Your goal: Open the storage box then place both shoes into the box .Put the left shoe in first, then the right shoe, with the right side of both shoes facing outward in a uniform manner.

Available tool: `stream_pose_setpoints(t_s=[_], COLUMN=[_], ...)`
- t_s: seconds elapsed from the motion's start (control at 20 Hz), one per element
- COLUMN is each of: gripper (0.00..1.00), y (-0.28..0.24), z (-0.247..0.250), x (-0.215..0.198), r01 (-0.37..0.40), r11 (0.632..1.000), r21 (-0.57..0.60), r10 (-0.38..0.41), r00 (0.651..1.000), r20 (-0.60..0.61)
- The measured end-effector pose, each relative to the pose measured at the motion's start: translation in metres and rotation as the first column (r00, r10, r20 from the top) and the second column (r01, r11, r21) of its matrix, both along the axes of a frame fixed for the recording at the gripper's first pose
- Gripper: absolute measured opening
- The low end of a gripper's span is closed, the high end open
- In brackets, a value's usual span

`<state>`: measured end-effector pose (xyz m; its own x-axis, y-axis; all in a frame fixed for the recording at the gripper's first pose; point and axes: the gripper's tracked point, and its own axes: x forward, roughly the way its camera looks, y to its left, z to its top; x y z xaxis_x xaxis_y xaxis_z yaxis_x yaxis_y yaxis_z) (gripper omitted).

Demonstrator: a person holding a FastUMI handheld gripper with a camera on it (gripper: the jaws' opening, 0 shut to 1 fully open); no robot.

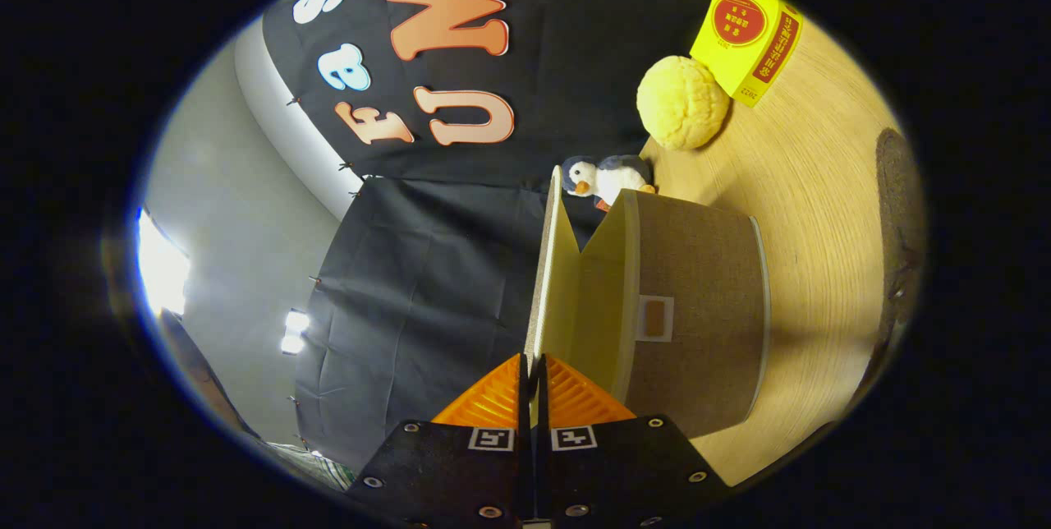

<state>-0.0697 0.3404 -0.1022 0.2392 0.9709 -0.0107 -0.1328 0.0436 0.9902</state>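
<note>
The hand-held gripper [532, 365] is clamped on the lid [552, 282] edge, swung up off the box [698, 307] on the surface [821, 184]. If the thin lid slips out, it likely drops shut.

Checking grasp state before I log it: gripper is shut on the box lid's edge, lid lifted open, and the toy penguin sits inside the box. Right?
One thing is off. The toy penguin is not inside the storage box; the gripper view shows it on the wooden table beyond the box, near the yellow ball. The rest holds: the gripper is shut on the lid, which is lifted open.
</note>
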Motion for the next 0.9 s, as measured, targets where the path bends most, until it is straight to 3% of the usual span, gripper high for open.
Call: stream_pose_setpoints(t_s=[0.45,0.9], gripper=[0.03,0.07], y=[0.078,0.185], z=[0.084,0.105], x=[-0.009,-0.045], r01=[-0.015,-0.089], r11=[1.0,0.992], r21=[0.01,-0.085], r10=[0.014,0.103], r00=[0.993,0.978], r20=[0.115,0.18])
